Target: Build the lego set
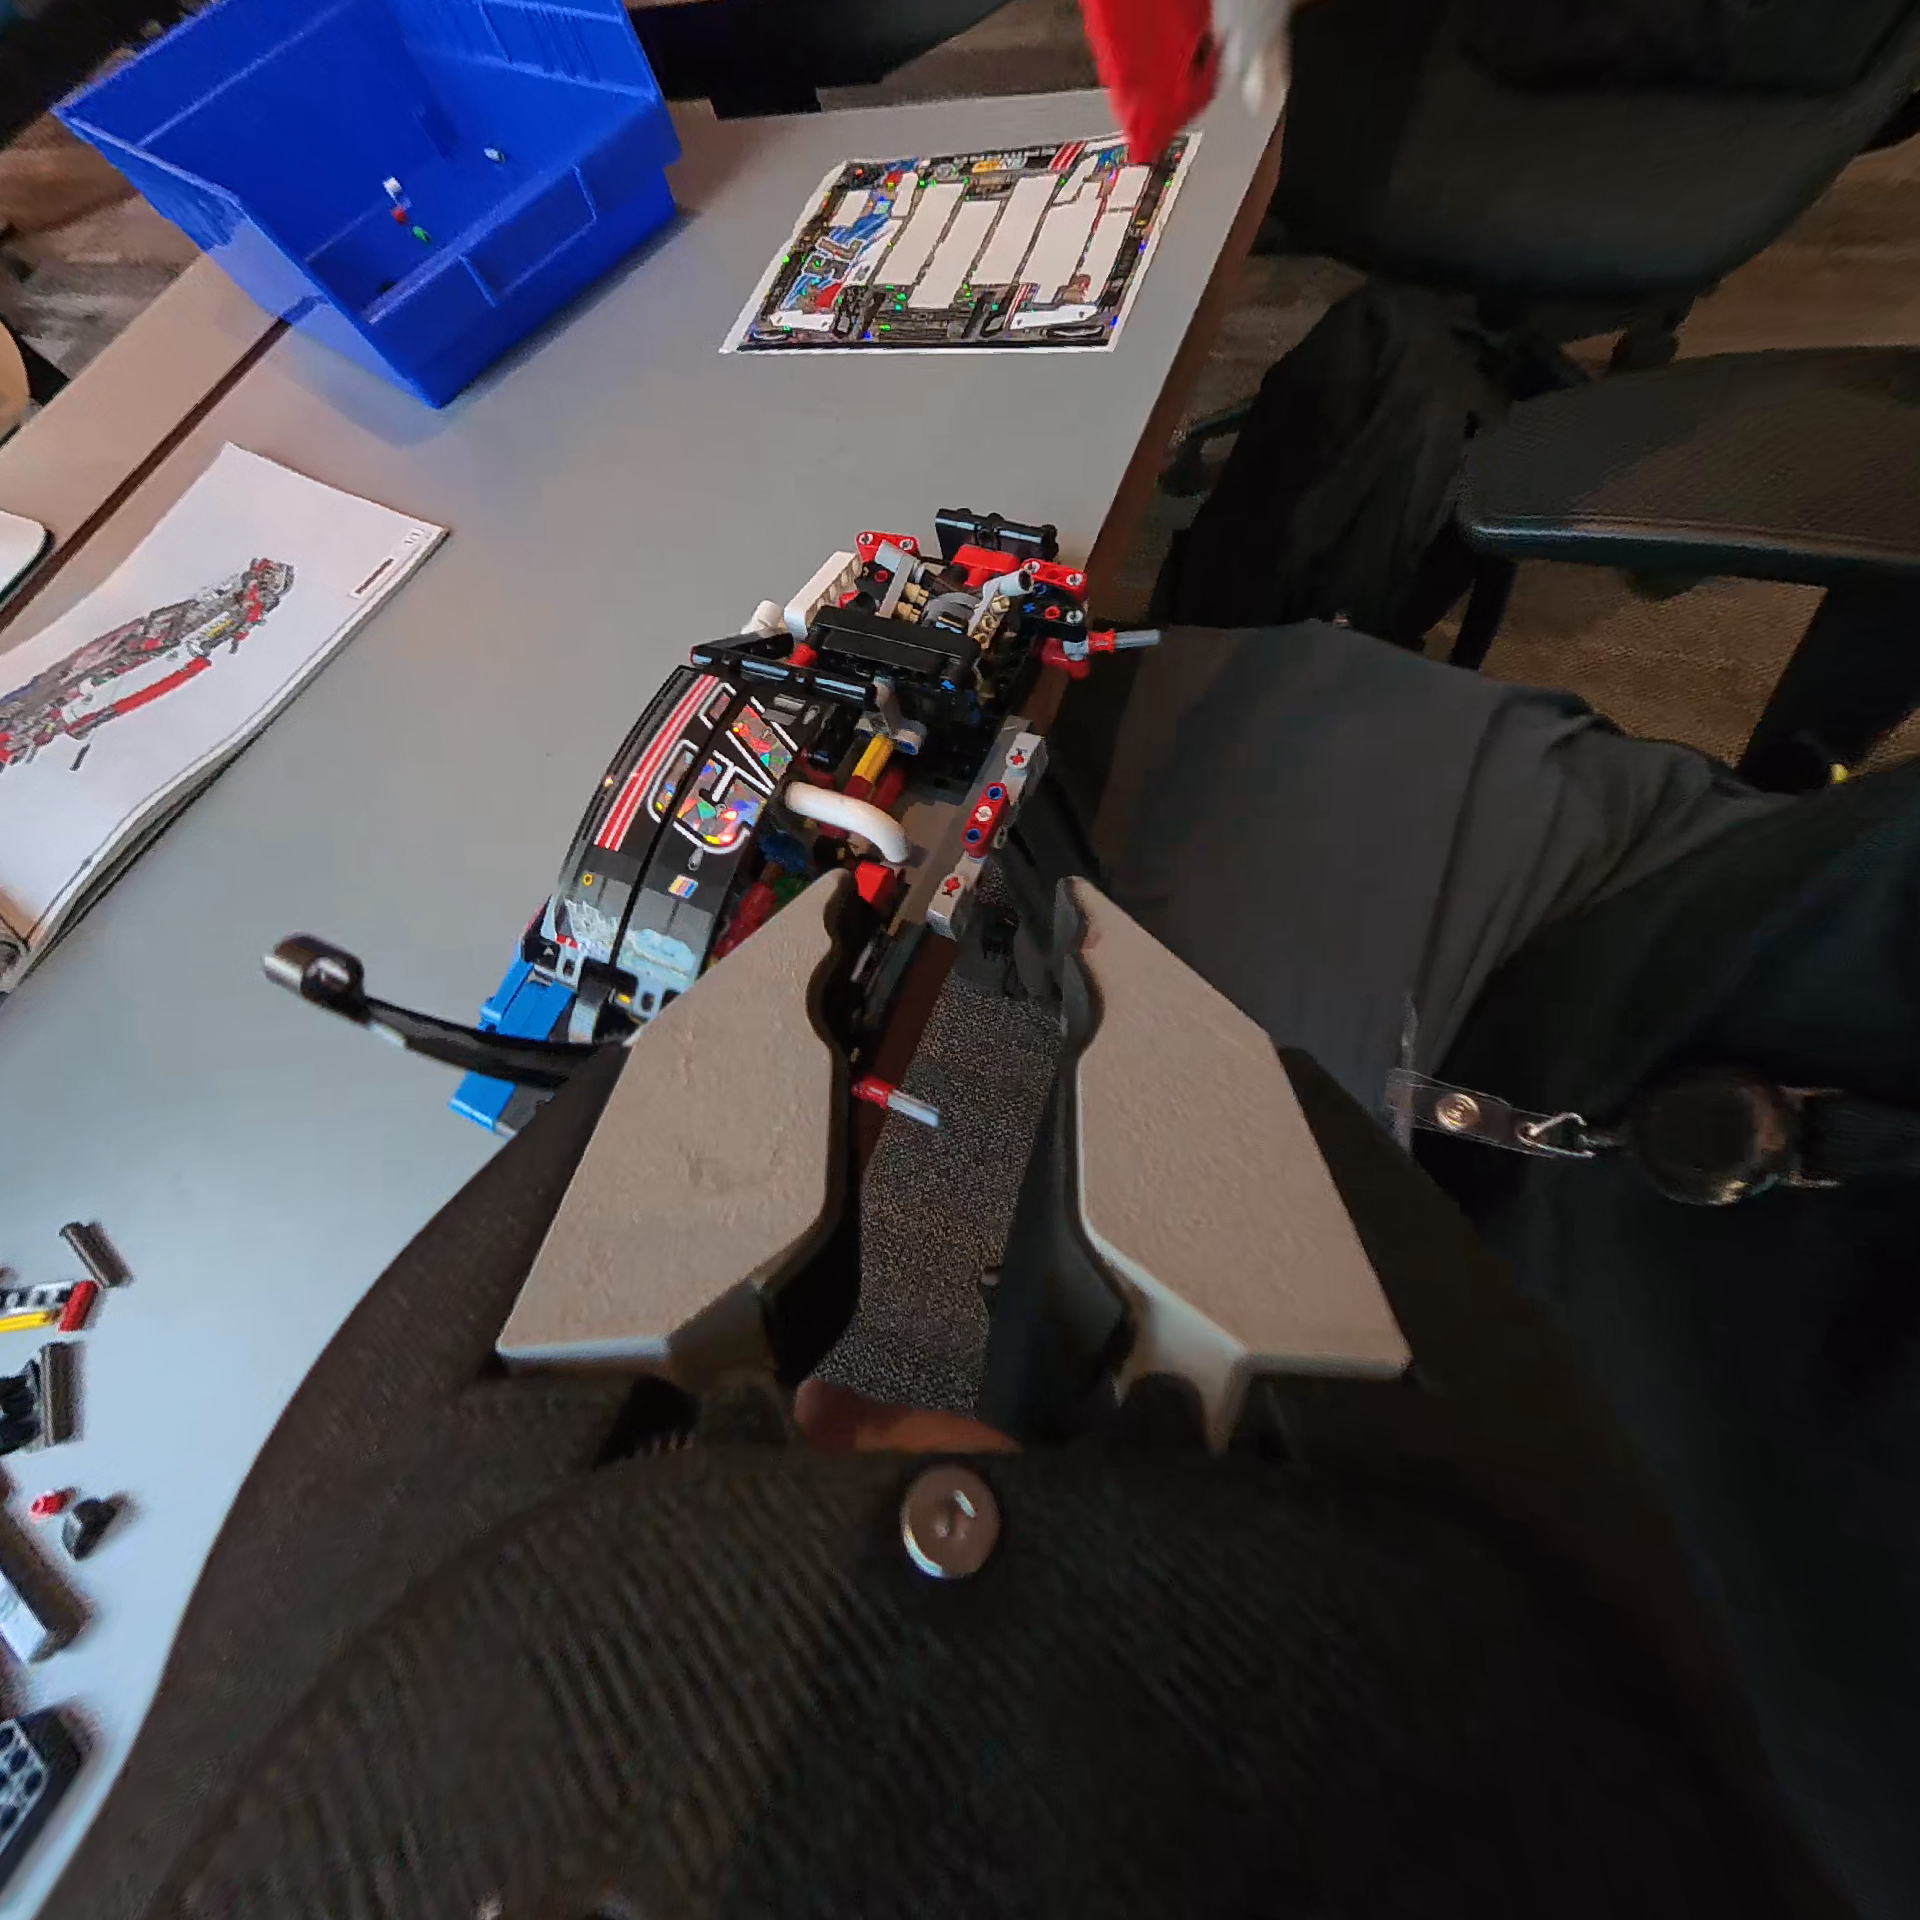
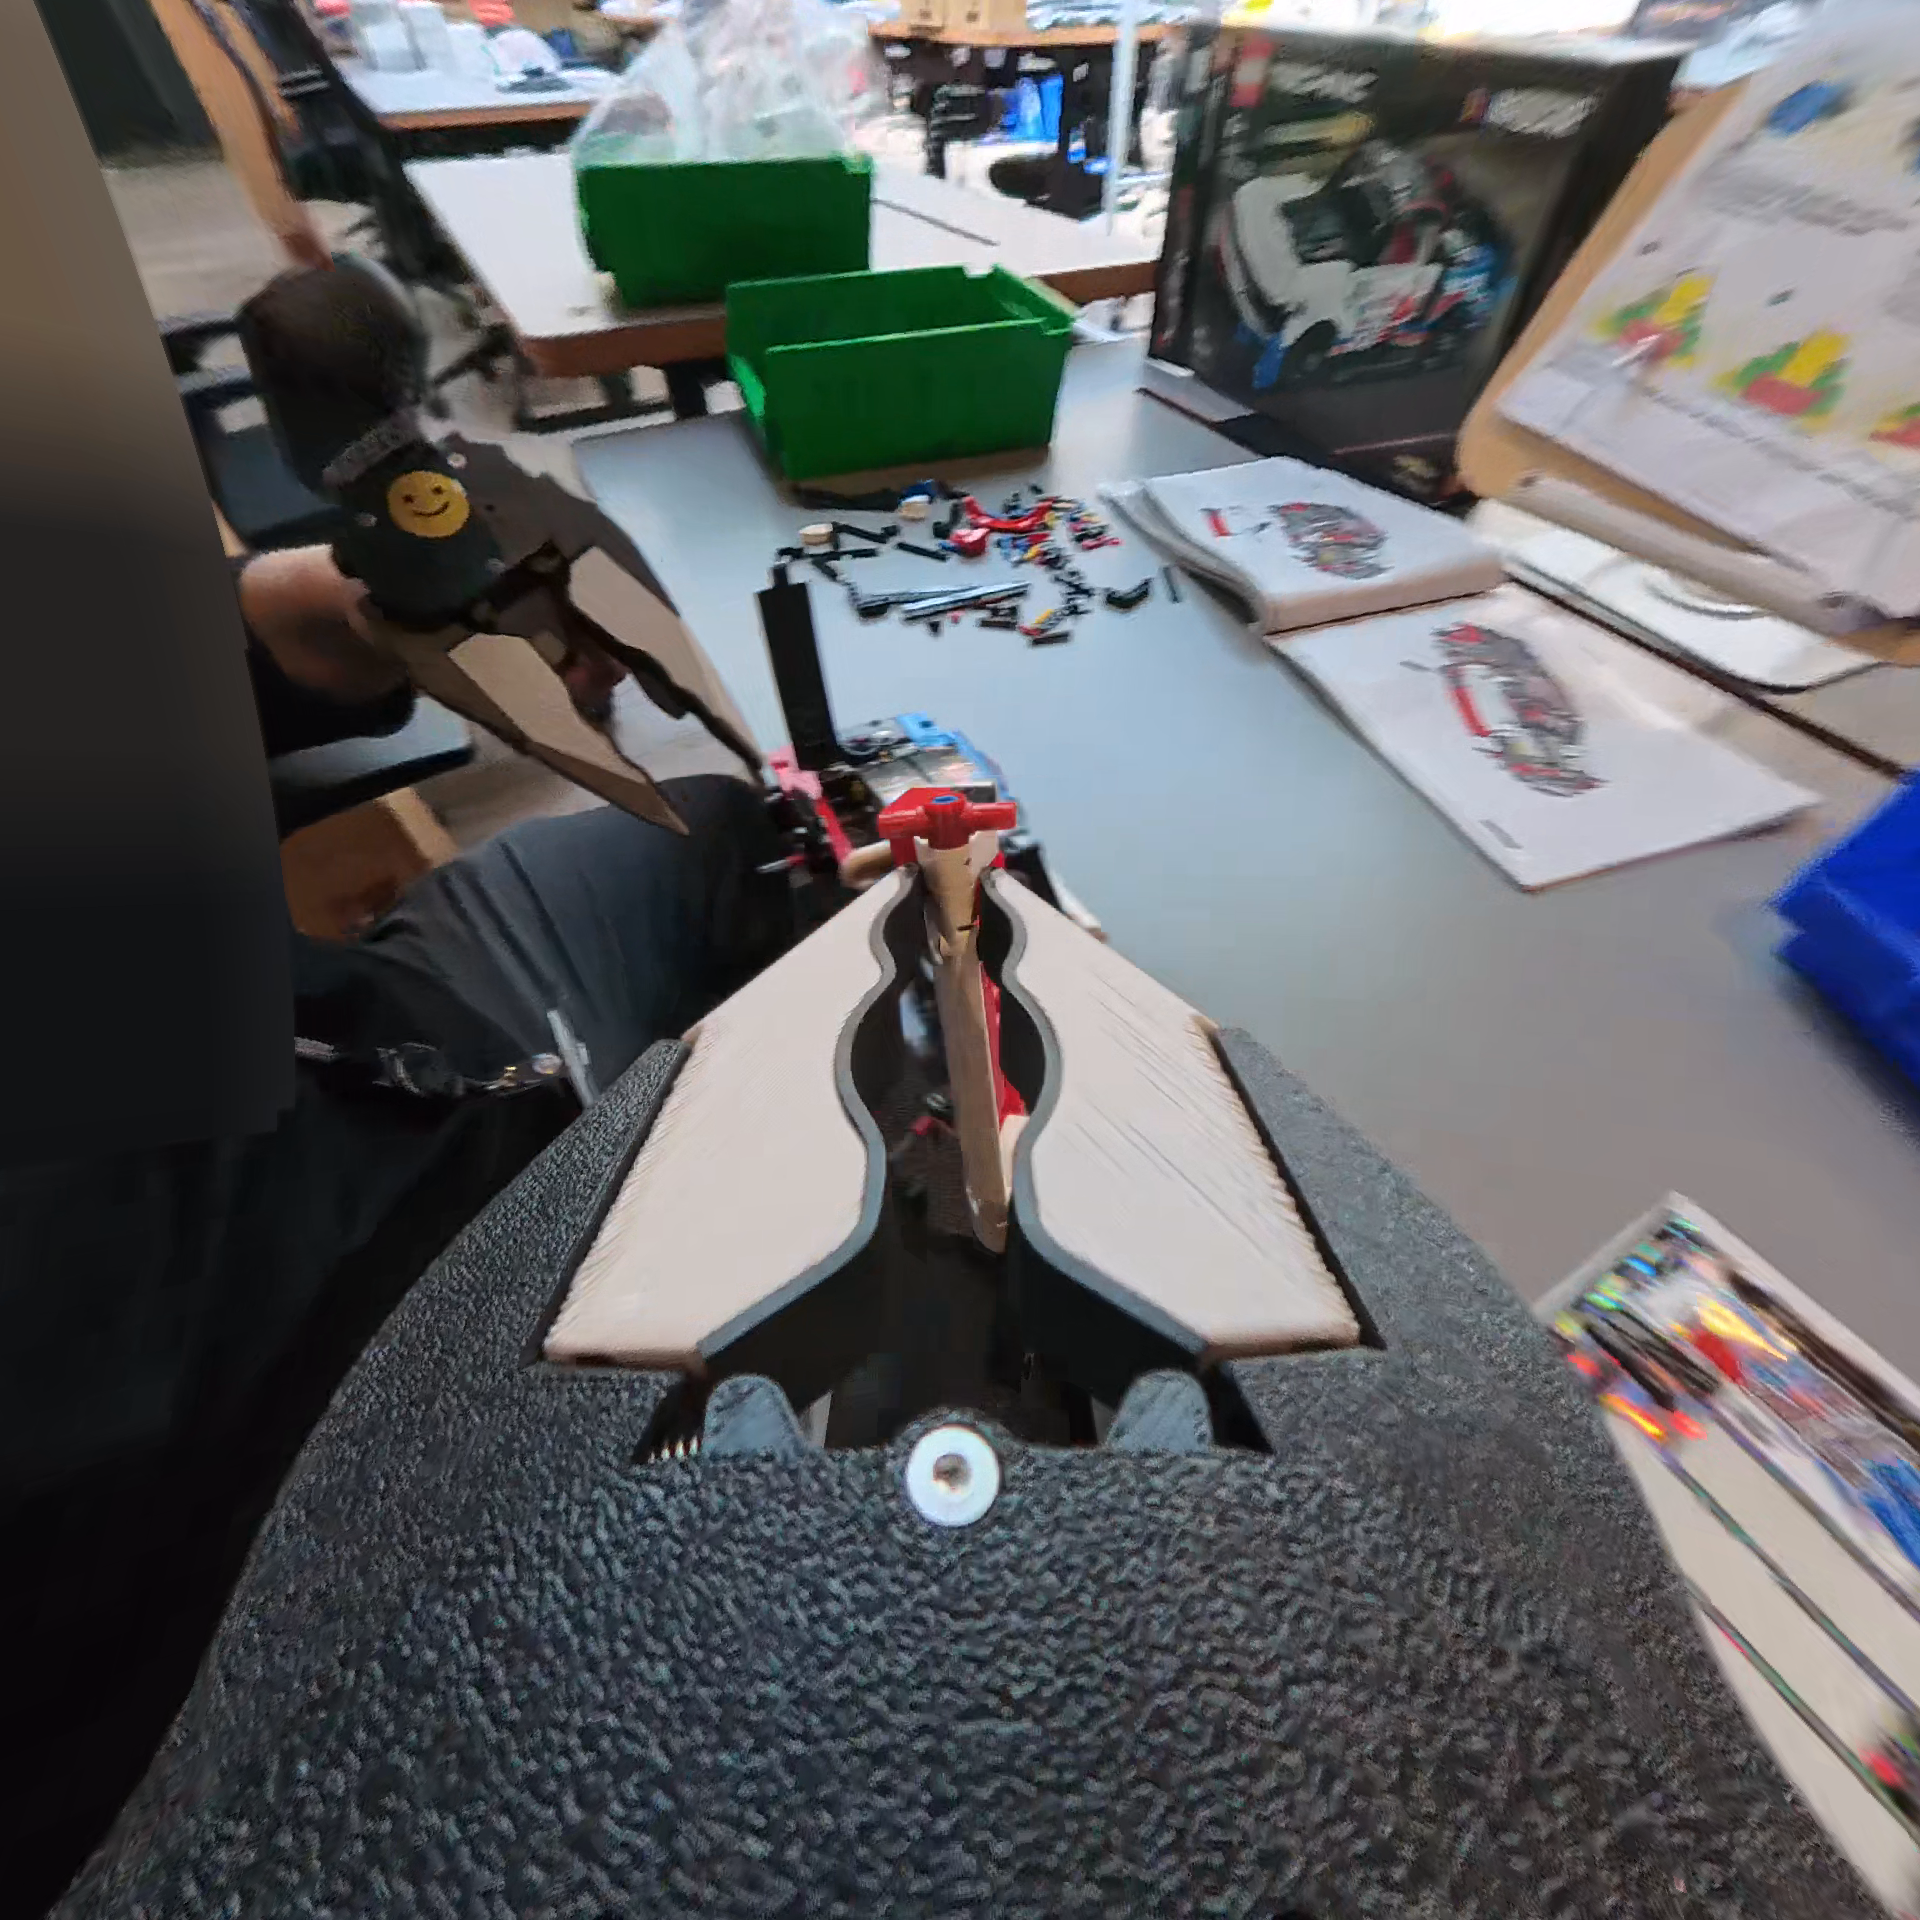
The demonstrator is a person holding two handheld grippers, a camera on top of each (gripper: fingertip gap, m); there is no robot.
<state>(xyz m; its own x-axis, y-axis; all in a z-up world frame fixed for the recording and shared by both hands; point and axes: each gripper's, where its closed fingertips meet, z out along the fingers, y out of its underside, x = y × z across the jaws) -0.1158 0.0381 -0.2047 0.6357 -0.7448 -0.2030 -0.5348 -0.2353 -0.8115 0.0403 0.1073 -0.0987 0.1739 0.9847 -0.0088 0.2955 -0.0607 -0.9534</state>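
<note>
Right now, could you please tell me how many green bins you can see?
2. One green bin stands at the table's far end beyond the loose parts; the other green bin is on the table behind it. More may be hidden.

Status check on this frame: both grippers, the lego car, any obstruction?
Left gripper open at the lego car. Right gripper shut on a white-and-red part. Car at table edge; nothing blocking.

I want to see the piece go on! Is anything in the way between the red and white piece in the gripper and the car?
Nothing visible blocks it. The right gripper holds the red and white piece just above the lego car. The left gripper sits off to the side of that path.
</note>
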